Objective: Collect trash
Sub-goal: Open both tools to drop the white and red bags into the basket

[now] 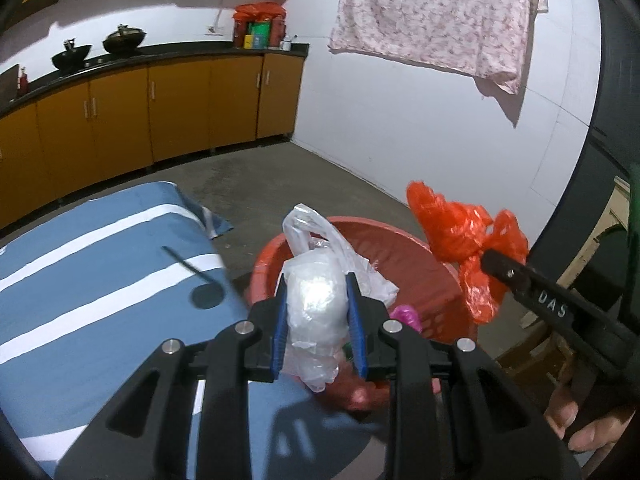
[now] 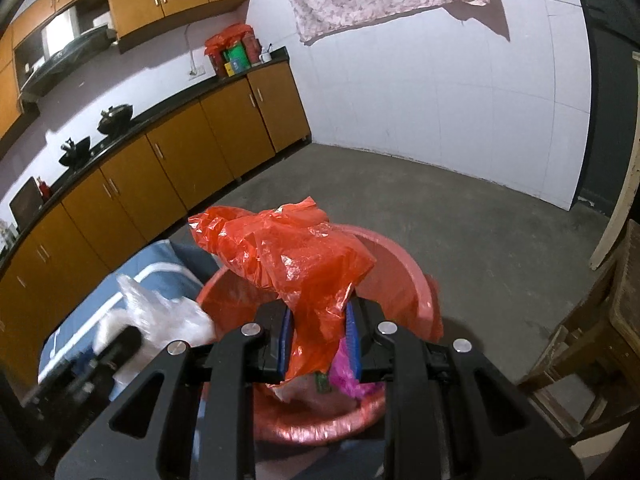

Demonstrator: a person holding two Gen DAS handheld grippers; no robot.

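My left gripper [image 1: 318, 284] is shut on a crumpled clear plastic bag [image 1: 316, 300] and holds it over the near rim of a red plastic basket [image 1: 400, 248]. My right gripper [image 2: 318, 312] is shut on a crumpled red plastic bag [image 2: 296, 264] and holds it above the same basket [image 2: 400, 280]. In the left wrist view the red bag [image 1: 460, 232] hangs from the right gripper [image 1: 490, 258] over the basket's right rim. In the right wrist view the clear bag [image 2: 160, 316] shows at the left. Pink trash [image 2: 348, 376] lies inside the basket.
A table with a blue cloth with white stripes [image 1: 100, 248] lies left of the basket. Orange kitchen cabinets [image 1: 160, 112] with woks on the counter line the far wall. A wooden stool [image 2: 592, 340] stands at the right. A floral cloth [image 1: 432, 16] hangs on the white wall.
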